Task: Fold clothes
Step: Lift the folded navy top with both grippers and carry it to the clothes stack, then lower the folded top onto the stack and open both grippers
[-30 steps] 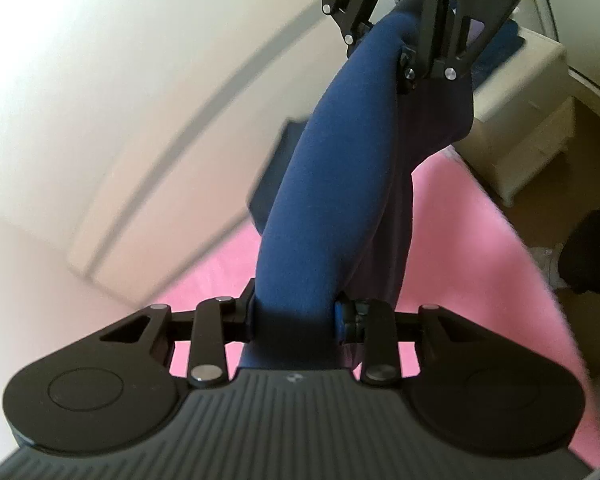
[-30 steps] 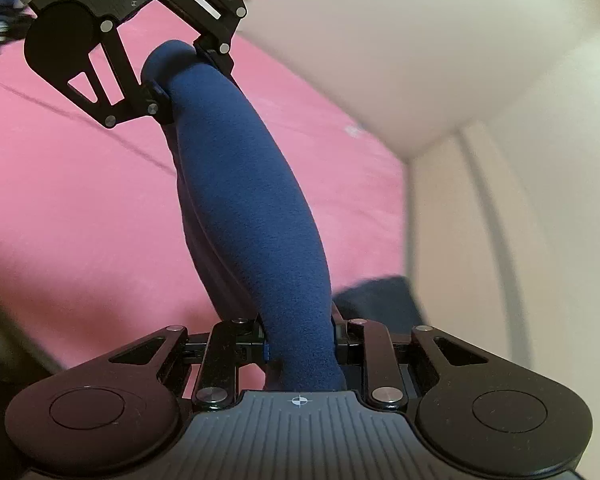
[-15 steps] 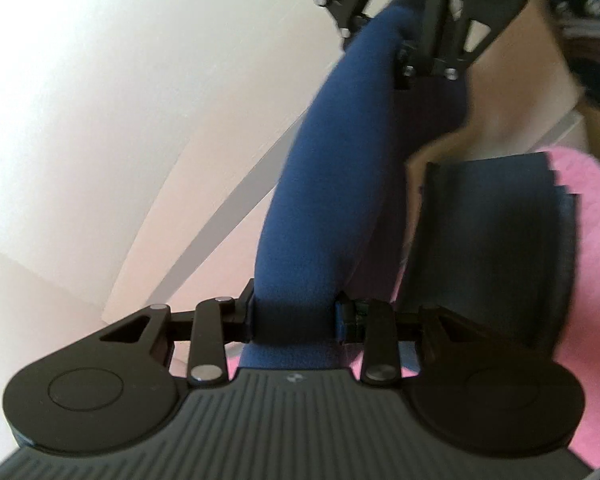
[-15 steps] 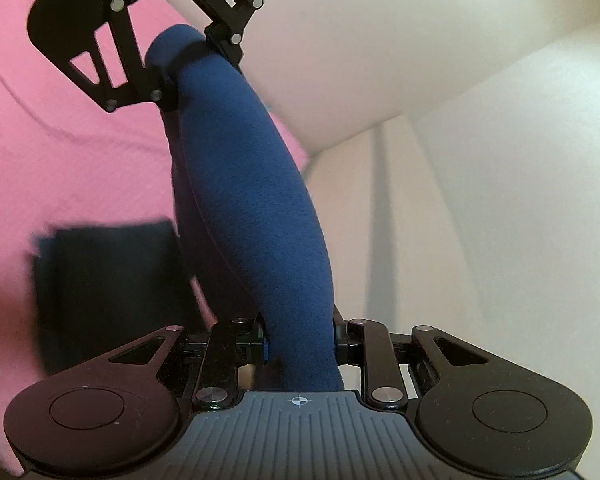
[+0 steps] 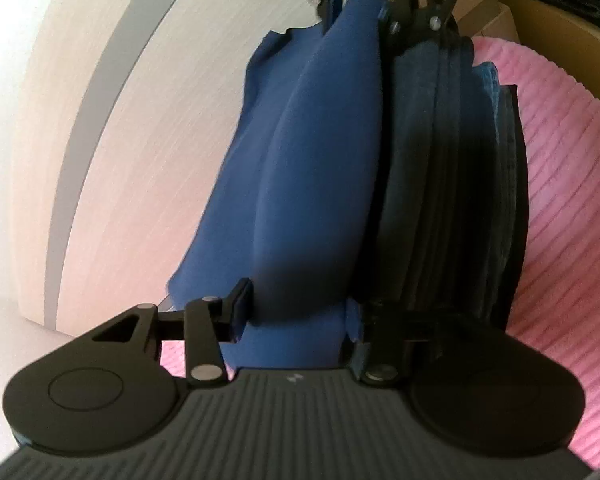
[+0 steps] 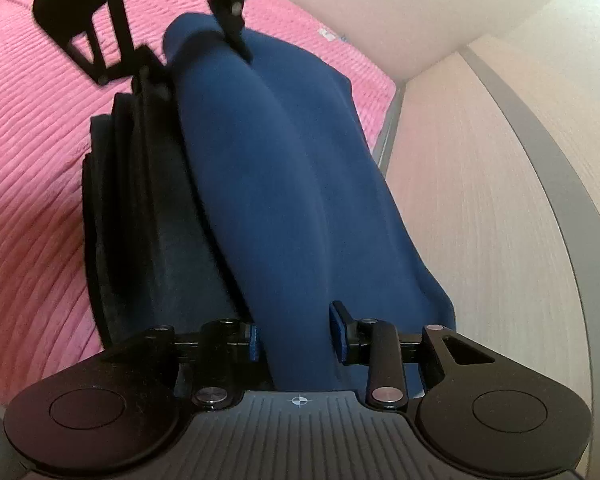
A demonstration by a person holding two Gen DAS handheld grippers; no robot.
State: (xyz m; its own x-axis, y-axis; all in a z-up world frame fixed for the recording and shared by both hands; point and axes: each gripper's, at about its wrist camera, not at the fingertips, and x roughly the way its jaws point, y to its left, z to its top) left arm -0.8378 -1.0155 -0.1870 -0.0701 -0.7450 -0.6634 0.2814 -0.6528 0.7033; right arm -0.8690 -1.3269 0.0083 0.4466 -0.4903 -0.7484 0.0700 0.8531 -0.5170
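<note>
A folded blue garment (image 5: 320, 160) stretches between my two grippers and rests against a stack of dark folded clothes (image 5: 460, 180) on the pink bedspread (image 5: 560, 200). My left gripper (image 5: 296, 320) is shut on the near end, with cloth filling the gap between its fingers. The right gripper (image 5: 380, 4) holds the far end at the top of that view. In the right wrist view, my right gripper (image 6: 296, 338) is shut on the blue garment (image 6: 280, 180), and the left gripper (image 6: 196, 52) clamps the far end. There the dark stack (image 6: 140, 220) lies left of the garment.
A pale wood-grain panel (image 6: 480, 200) with a grey strip (image 5: 88, 140) stands close beside the garment, opposite the stack. The pink bedspread (image 6: 32, 160) spreads out beyond the stack. A tan box edge (image 5: 560, 12) with dark cloth shows at the top right.
Both grippers have carried the blue garment over the bed and down beside the dark stack, which now fills much more of both views. Both grippers' jaws look slightly wider.
</note>
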